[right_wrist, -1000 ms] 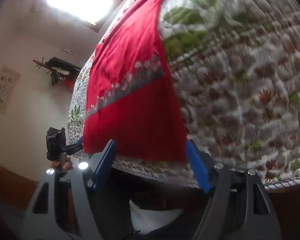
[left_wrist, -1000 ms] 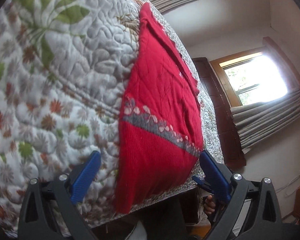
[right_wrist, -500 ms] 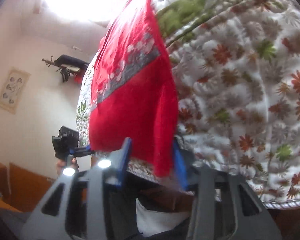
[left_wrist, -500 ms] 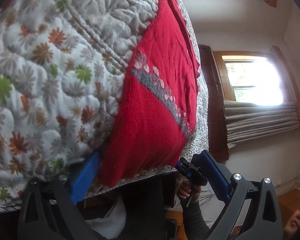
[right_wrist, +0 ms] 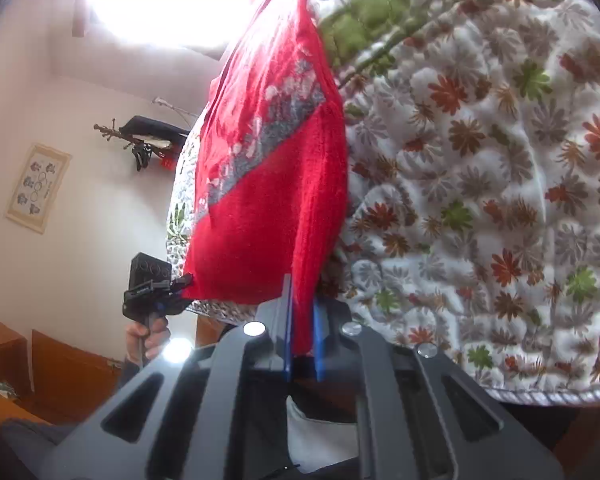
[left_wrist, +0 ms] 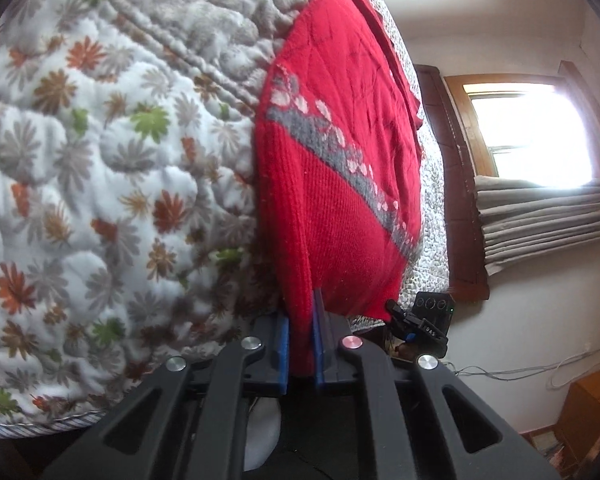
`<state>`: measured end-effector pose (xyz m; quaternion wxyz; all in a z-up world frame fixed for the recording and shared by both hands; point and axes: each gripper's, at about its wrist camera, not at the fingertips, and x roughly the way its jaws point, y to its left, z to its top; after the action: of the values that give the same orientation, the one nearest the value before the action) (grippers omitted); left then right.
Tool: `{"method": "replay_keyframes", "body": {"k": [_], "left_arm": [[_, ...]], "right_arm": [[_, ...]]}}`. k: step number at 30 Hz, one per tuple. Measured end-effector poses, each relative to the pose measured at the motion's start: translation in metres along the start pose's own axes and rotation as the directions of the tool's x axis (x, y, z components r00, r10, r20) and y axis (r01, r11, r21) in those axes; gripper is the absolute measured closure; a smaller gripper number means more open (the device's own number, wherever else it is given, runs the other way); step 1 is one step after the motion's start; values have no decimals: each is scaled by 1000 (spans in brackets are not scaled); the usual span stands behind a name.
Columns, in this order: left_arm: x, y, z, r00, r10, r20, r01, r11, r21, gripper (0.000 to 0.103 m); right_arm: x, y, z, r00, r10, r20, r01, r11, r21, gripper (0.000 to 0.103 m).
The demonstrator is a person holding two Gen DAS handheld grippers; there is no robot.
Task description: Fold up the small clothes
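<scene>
A: Both sets of jaws went from wide open to clamped in the last second; each closed on a bottom corner of the sweater [left_wrist: 332, 184].

B: Confirm left?

A: Left gripper [left_wrist: 300, 354] has the hem pinched between its blue pads; knit runs straight down into the gap; no slack visible there.

B: Right?

A: Same; right gripper [right_wrist: 300, 344] is clenched on the opposite hem corner; red fabric sits between the pads. From the right wrist view the left gripper [right_wrist: 152, 292] also shows at the far corner, touching the hem, with a hand [right_wrist: 148, 336] on its handle.

B: Where's the garment lying?

A: Flat on the quilt [left_wrist: 112, 184] covering the bed; hem at the near edge of the bed, collar end away toward the window [left_wrist: 532, 136]; grey patterned band runs across the lower body.

B: Progress?

A: Early, in my read; the near body lies spread out and I see no fold across it; sleeves and far end are too foreshortened to judge. Done: both hem corners grasped. Left: lift the hem, carry it over toward the collar, lay it down, release; probably further folds after that.

B: Risk?

A: Uneven lift would skew the fold; knit looks stretchy.
</scene>
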<state>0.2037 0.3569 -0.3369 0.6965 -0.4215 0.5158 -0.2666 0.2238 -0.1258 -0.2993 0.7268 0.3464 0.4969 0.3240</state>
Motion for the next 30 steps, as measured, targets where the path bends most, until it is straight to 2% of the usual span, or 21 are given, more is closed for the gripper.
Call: {"method": "replay_keyframes", "body": {"k": [3,6,10,14,20,24,30], "left_arm": [[-10,0,-7,995,-77,57,78,997,-13,95],[-23,-1,-13,982,-153,108,157,987,-26,96],[-33,-5,-19,966,-212,148,218,975,-27,96],[-55,-3,-21,937,-297,184,303,953,-4,96],[-80,-30,-21,881,-407,240,404,912,66,96],[-87,-48,-15,861,-436,262,424,899,104,96],[-87,-48,-22,826,-484,290,477,873,99,96]], "right_arm": [[-11,7,2,999,44,28,-44,999,12,97],[-30,15,1,994,92,67,-93,996,8,97],[-50,32,-2,986,130,101,-130,991,-11,97],[-71,54,1,975,172,140,-168,985,-39,97],[-94,89,10,955,229,190,-215,972,-92,97],[-98,104,18,947,245,207,-227,968,-111,98],[-105,92,10,940,260,222,-251,966,-68,98]]}}
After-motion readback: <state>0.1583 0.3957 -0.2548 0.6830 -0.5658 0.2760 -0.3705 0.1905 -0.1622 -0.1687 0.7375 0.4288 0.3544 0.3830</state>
